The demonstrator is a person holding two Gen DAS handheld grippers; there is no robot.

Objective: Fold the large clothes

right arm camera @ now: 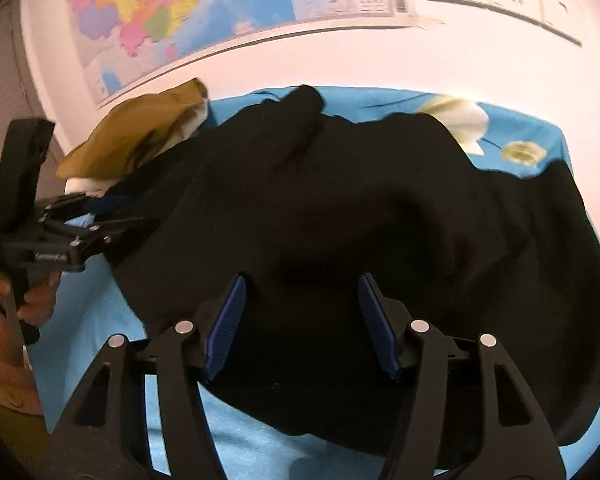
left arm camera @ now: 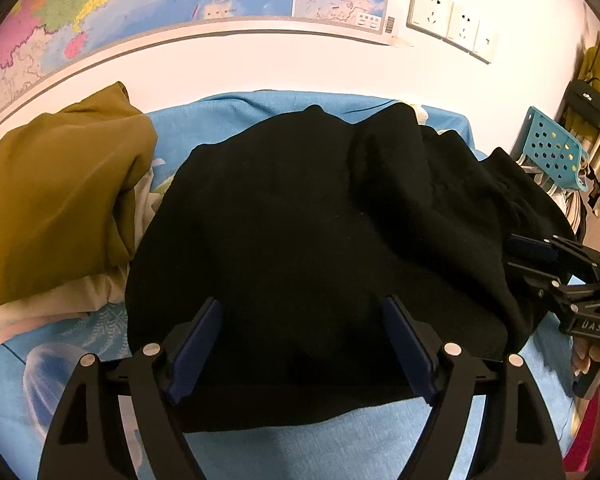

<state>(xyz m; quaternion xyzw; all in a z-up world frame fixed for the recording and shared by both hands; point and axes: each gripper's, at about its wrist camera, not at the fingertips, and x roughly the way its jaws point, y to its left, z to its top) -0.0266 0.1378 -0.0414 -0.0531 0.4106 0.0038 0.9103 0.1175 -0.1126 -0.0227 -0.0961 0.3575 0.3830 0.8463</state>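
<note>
One black garment (left arm camera: 300,220), two tongs (left arm camera: 302,344).

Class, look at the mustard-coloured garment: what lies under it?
Under the mustard garment a pale cream cloth sticks out, lying on the blue sheet. How far it reaches beneath, and anything else there, is covered.

Your left gripper (left arm camera: 302,344) and right gripper (right arm camera: 302,322) are matte black frames with silver rivets and ribbed dark-blue pads on the fingers (left arm camera: 196,354). You wear a peach buttoned sleeve (right arm camera: 4,384) and a dark wristband.
</note>
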